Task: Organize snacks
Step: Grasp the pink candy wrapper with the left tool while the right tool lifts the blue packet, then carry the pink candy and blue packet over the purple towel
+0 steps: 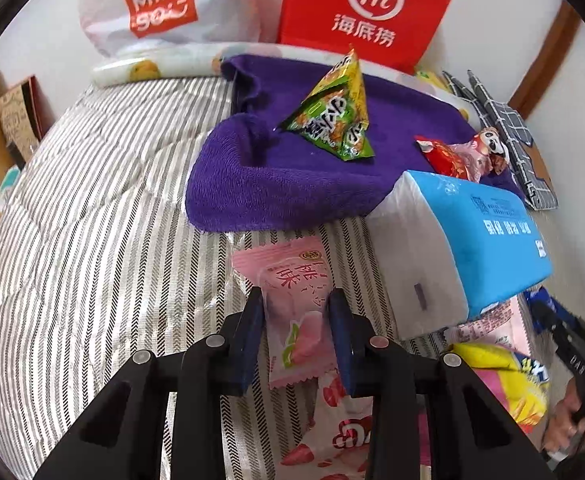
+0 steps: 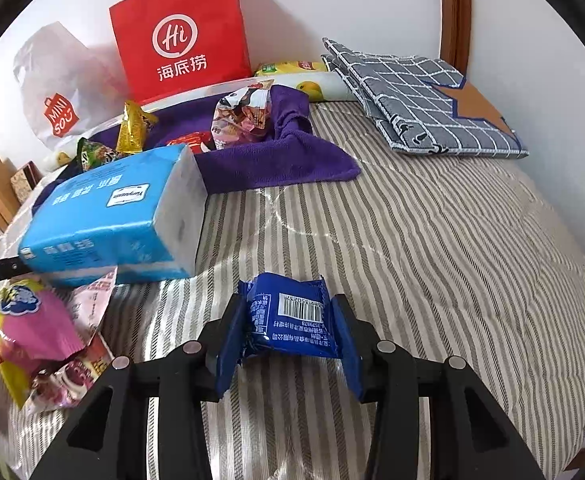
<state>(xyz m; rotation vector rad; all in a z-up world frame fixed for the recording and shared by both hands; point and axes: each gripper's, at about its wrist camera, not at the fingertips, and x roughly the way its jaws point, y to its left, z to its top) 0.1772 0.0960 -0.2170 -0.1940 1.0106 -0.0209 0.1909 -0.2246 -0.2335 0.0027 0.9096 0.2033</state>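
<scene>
On a striped bed, the left gripper (image 1: pixel 298 312) clamps a pink peach-flavour packet (image 1: pixel 292 312) at lower centre while the right gripper (image 2: pixel 290 320) pinches a blue snack packet (image 2: pixel 290 320) at mid-frame, both slick wrappers liable to slide free if lifted sharply.

I see a grey-striped quilted bedcover (image 2: pixel 432 240), a plain white wall (image 2: pixel 372 8) at twelve o'clock, and a brown wooden frame (image 2: pixel 458 12) at one o'clock.

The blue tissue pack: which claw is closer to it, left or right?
Hard to call; the left looks slightly nearer. The left claw, shut on a pink snack, sits just beside the tissue pack. The right claw grips a blue snack just in front of it.
</scene>
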